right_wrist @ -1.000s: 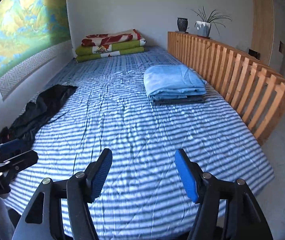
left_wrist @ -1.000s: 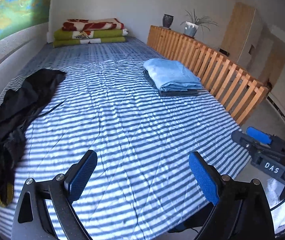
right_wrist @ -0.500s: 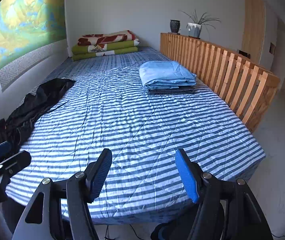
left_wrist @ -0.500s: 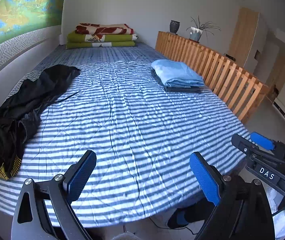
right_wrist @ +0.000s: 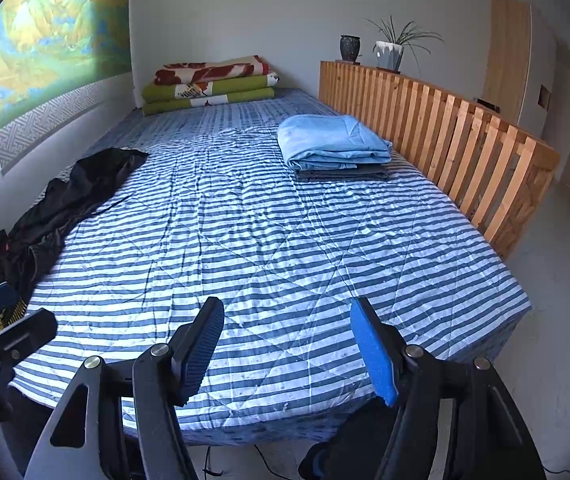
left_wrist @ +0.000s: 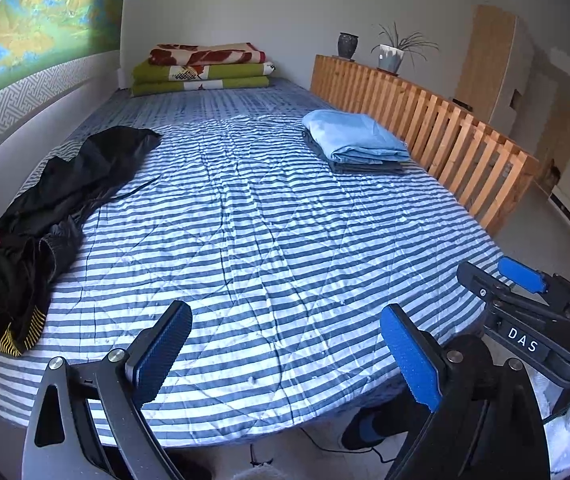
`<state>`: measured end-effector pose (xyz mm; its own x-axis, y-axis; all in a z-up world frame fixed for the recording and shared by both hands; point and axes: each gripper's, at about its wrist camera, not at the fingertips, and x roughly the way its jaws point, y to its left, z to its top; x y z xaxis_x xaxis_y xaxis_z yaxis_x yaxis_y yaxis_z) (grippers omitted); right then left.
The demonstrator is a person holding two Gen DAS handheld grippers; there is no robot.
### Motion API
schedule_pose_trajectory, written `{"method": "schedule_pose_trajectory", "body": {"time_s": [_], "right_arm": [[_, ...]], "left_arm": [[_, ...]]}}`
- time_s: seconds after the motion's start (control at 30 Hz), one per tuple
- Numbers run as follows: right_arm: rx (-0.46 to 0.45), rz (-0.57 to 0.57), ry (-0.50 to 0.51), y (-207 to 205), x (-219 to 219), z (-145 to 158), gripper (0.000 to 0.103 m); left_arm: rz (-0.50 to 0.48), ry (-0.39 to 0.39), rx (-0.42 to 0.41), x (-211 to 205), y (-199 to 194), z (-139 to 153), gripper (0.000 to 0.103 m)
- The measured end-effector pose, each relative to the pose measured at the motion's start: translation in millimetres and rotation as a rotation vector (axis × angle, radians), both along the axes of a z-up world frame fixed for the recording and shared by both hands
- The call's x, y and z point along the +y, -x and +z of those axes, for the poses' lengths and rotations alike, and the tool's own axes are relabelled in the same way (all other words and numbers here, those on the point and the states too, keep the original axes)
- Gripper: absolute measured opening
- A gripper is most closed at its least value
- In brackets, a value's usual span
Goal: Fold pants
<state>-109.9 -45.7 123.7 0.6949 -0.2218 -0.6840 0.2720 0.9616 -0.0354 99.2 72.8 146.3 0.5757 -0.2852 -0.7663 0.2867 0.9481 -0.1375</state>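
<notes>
The striped bed (left_wrist: 277,240) fills both views. Crumpled black pants (left_wrist: 45,216) lie at its nine o'clock edge; a folded blue stack (right_wrist: 333,146) sits at one o'clock. The left gripper (left_wrist: 285,356) and right gripper (right_wrist: 287,352) hold their fingers wide, empty.

Striped bed (left_wrist: 269,240): black pants (left_wrist: 57,200), folded blue stack (left_wrist: 357,142), blankets (left_wrist: 201,68).
</notes>
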Motion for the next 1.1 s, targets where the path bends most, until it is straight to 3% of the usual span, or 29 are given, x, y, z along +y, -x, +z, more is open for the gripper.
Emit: {"method": "schedule_pose_trajectory", "body": {"time_s": [1.1], "right_arm": [[0.016,0.018,-0.016,-5.7,-3.7,-7.4,0.062]], "left_arm": [[0.039,0.018,0.024,6.1,-2.5,-12.9,0.097]]}}
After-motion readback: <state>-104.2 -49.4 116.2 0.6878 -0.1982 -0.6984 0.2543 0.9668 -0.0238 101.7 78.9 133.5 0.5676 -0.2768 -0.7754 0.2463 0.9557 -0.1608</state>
